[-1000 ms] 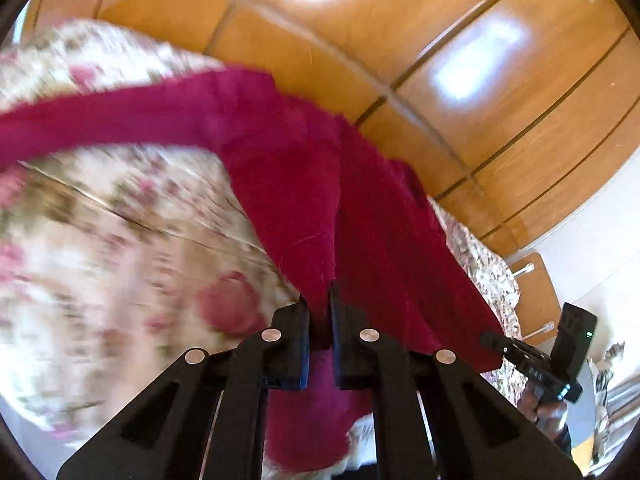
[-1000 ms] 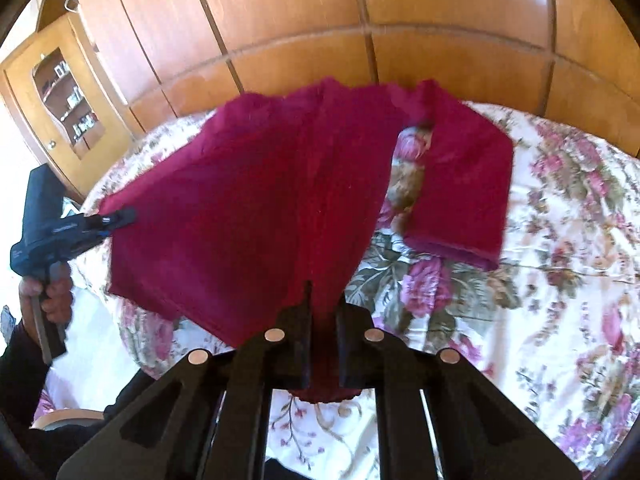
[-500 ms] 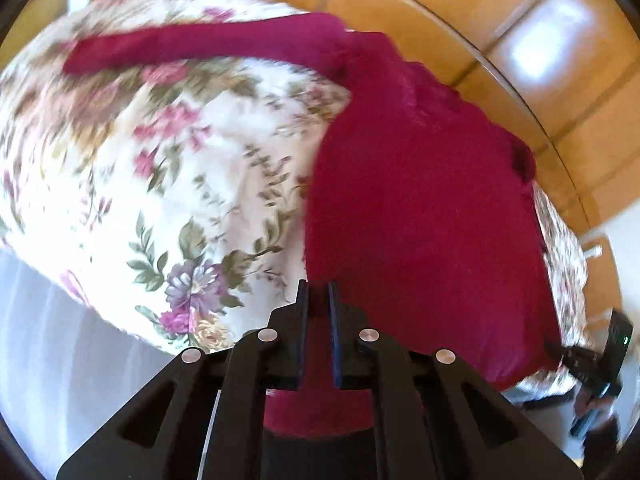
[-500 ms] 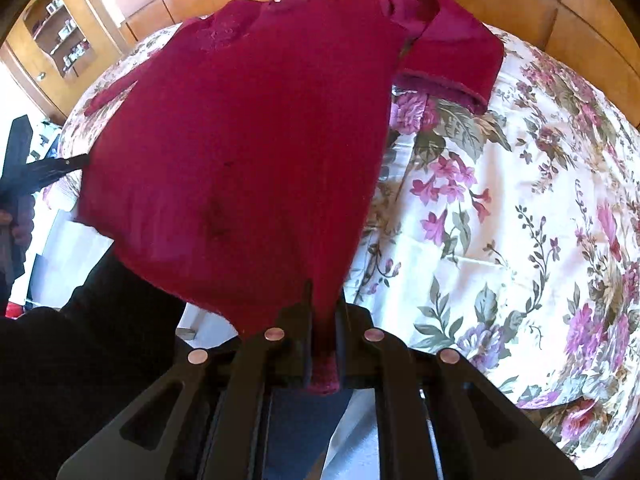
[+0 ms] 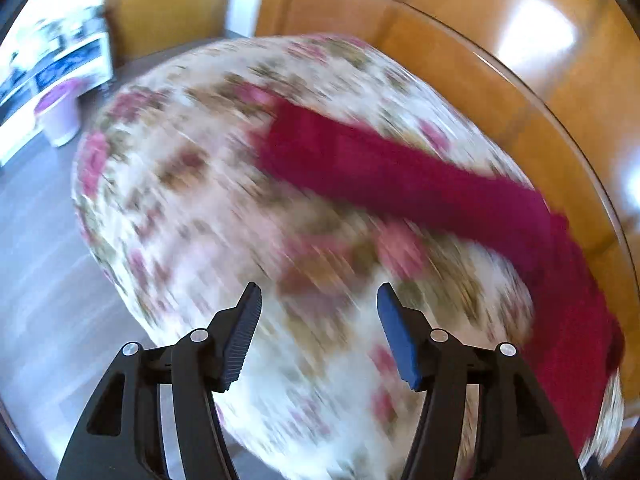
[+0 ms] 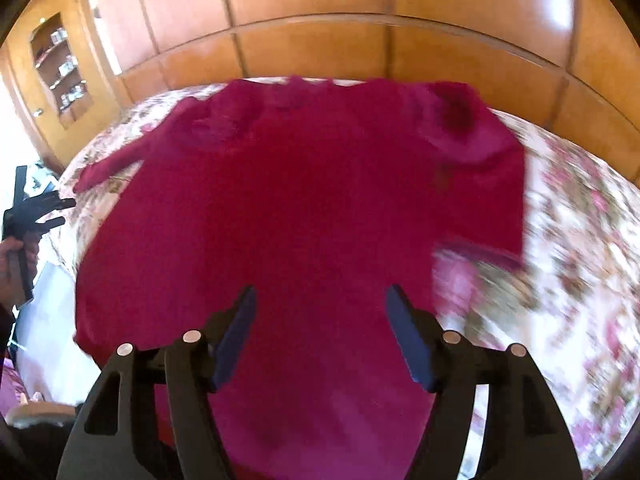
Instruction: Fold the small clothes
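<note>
A dark red knitted sweater point(image 6: 288, 216) lies spread flat on the floral tablecloth point(image 6: 580, 280), neck end towards the far wooden wall. Its right sleeve point(image 6: 488, 184) is folded down beside the body; its left sleeve point(image 5: 384, 168) stretches out across the cloth. My right gripper point(image 6: 320, 320) hovers over the hem with its jaws opening and nothing pinched between them. My left gripper point(image 5: 318, 320) hangs over bare tablecloth left of the sweater, jaws opening and empty; it also shows at the left edge of the right wrist view as the left gripper point(image 6: 40, 212).
The round table point(image 5: 168, 216) stands against wooden wall panels point(image 6: 320, 40). A wooden cabinet with shelves point(image 6: 60, 68) is at the far left. A white and purple bin point(image 5: 60, 112) stands on the grey floor left of the table. A person's hand point(image 6: 12, 260) holds the left gripper.
Both grippers have let go of the sweater's hem and opened. The sweater now lies flat on the table. My left gripper swung away to the left, over bare cloth.
</note>
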